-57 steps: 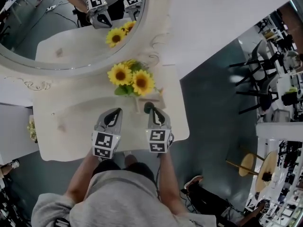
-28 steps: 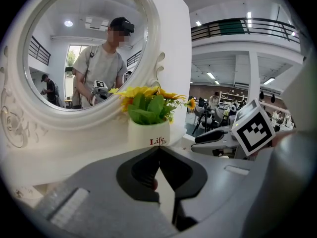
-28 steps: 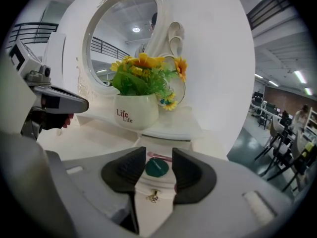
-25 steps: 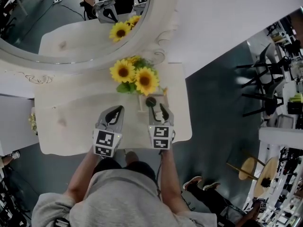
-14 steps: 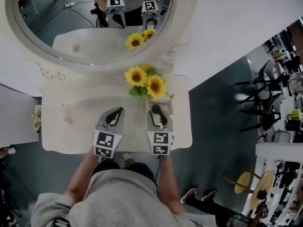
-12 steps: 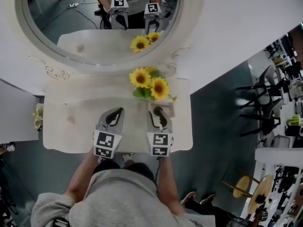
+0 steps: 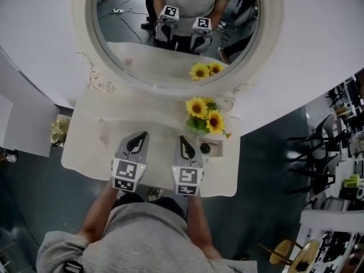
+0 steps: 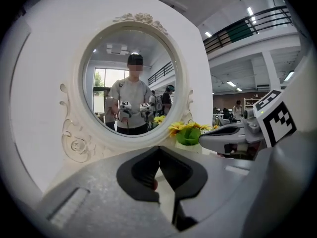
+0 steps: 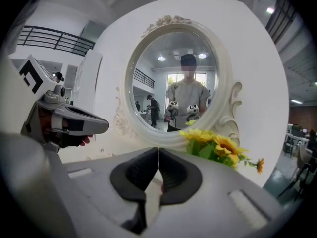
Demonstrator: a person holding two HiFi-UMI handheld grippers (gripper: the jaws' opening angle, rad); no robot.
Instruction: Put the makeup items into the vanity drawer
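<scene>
2 grey tools hang over our cream vanity top (image 7: 91, 147): left gripper (image 7: 141, 136) and right gripper (image 7: 183, 140), both pressed together and empty, the right gripper's jaws having just been closing on nothing. We find the small dark round makeup pot (image 7: 205, 148) just beside the right gripper, at its 3 o'clock.

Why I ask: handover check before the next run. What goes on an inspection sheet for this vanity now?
Surface: white vanity top, round mirror behind it.
Job's things: small dark item in a tray beside the right gripper; no drawer in view.
Clutter: sunflowers by the mirror.
Grippers: left gripper shut; right gripper has just been closing, jaws together, nothing between them.
Cables: a cable on the floor, seen in the mirror.
Surroundings: chairs on the right; small bouquet left of the vanity.
</scene>
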